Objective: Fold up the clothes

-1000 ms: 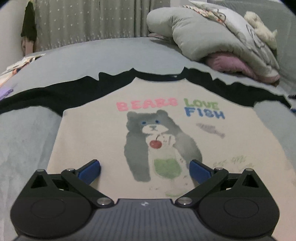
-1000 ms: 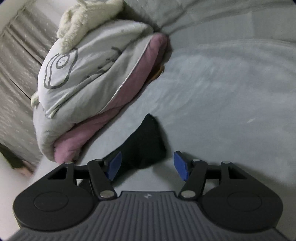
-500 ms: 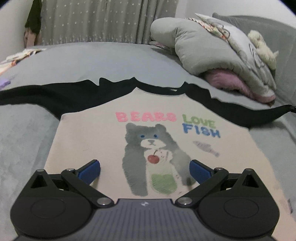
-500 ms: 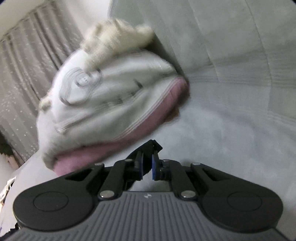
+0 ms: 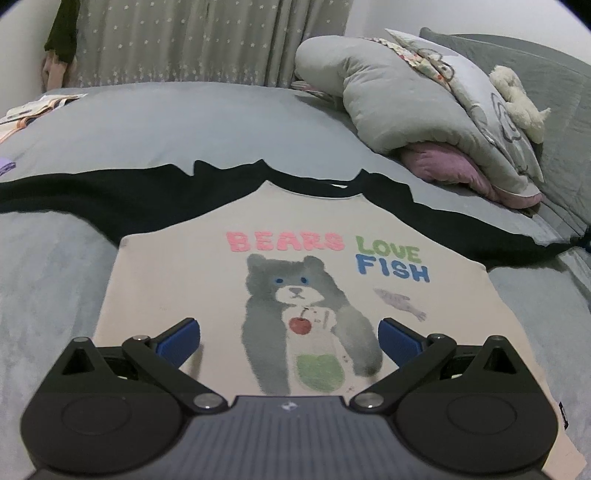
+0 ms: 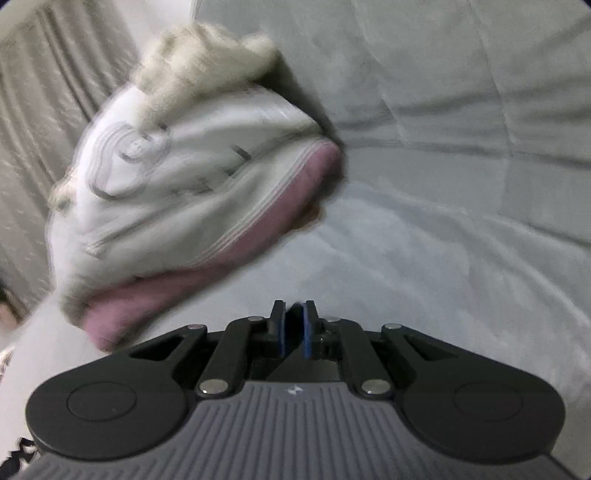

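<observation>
Right tool (image 6: pixel 294 330) has snapped nearly shut since a sec ago, when its jaws stood wide round the black sleeve end, and it's lifted. Left view has barely shifted.

Left to right now. Far left of the left cam: papers (image 5: pixel 33 109) at the bed edge, curtain (image 5: pixel 192 40) behind w/ a dark garment (image 5: pixel 61 33) hanging by it. Grey bed (image 5: pixel 155 125) fills the mid-ground. T-shirt (image 5: pixel 177 288) lies flat on it, front up, cream body w/ black sleeves spread out to both sides; print reads BEARS LOVE FISH over a grey bear holding a cherry. Left tool (image 5: pixel 289 338) hovers over the shirt's lower part, jaws wide apart, blue pads either side of the bear, nothing gripped. Right of the shirt: a heap of bedding (image 5: pixel 413 96), grey over pink, w/ a fluffy cream toy (image 5: pixel 521 101) on top.

Right cam, blurry: same bedding heap at left, plain grey bed to the right. Right tool's jaws only a sliver apart & easing open a touch; dark cloth shows pinched between the pads, so it has the black sleeve (image 6: pixel 294 314). In the left cam that sleeve's far-right end (image 5: pixel 576 242) rises off the bed.
</observation>
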The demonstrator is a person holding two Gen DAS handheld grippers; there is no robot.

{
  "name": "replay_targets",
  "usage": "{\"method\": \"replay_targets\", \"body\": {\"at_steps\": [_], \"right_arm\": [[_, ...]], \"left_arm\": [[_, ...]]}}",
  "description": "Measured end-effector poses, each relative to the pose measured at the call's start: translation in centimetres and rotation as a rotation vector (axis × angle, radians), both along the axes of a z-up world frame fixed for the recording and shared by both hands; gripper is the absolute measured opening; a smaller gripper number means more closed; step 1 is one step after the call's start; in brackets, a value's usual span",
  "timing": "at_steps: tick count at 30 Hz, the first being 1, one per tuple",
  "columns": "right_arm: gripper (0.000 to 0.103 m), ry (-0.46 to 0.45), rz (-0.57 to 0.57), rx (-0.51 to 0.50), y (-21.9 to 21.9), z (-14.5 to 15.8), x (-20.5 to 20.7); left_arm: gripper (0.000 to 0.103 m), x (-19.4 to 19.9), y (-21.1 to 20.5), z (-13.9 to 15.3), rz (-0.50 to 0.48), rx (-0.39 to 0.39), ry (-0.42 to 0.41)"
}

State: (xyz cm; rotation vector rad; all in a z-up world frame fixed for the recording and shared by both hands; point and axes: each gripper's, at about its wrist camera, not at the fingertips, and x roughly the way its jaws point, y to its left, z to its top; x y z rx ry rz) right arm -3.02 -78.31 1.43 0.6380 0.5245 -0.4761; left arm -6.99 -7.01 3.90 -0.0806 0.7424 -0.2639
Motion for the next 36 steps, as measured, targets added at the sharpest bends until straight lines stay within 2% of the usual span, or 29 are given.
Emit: {"method": "replay_targets", "body": {"at_steps": [1,2,5,7,11,12,15,18,21,24,28,31,33,34,36], "right_arm": [[0.019,0.0,-0.025,0.017,-0.3,-0.4,-0.3],[0.03,-0.006,-0.05,0.036,-0.6,-0.7,-0.7],[0.05,-0.022,-0.08,0.053,-0.3,-0.8,-2.1],[0.055,-0.037,-0.06,0.079,0.6,-0.9,-3.2],[0.061,-0.074,0.116,0.236,3.6,-2.4,-4.6],[0.061,-0.065,0.128,0.281,4.2,-3.2,-4.7],[0.06,-0.11,0.036,0.298,3.2,-4.4,-5.1],[0.06,-0.119,-0.032,0.274,1.8,-4.4,-5.2],[0.06,-0.052,0.0,0.138,1.3,-2.9,-3.0],[0.06,-0.026,0.101,-0.017,1.5,-0.9,-0.2],[0.06,0.164,0.3,-0.138,1.3,-1.1,5.1],[0.059,0.265,0.408,-0.199,2.1,-2.3,6.9],[0.043,0.301,0.47,-0.264,3.0,-2.7,7.5],[0.009,0.304,0.499,-0.29,3.3,-2.5,7.6],[0.007,0.282,0.484,-0.299,3.0,-1.9,7.3]], "left_arm": [[0.102,0.1,0.1,0.0,0.004,-0.003,0.002],[0.102,0.2,0.3,0.0,0.008,-0.006,0.004],[0.102,0.3,0.5,0.0,0.006,-0.023,0.021],[0.102,0.2,0.3,0.0,-0.013,-0.042,0.034],[0.102,-0.8,-1.1,0.6,-0.11,-0.092,0.05],[0.102,-1.2,-1.6,0.7,-0.144,-0.108,0.06],[0.102,-2.3,-3.5,0.9,-0.255,-0.173,0.096],[0.102,-3.7,-6.4,1.6,-0.351,-0.198,0.101],[0.102,-4.3,-9.3,1.6,-0.422,-0.213,0.126],[0.102,-4.3,-9.7,0.7,-0.427,-0.253,0.163],[0.102,-3.5,-8.1,0.1,-0.379,-0.243,0.166],[0.102,-2.8,-6.8,0.4,-0.355,-0.258,0.165],[0.102,-2.4,-6.4,0.5,-0.356,-0.261,0.16],[0.102,-2.1,-6.3,0.6,-0.36,-0.26,0.157],[0.102,-1.8,-5.9,0.5,-0.361,-0.263,0.168]]}}
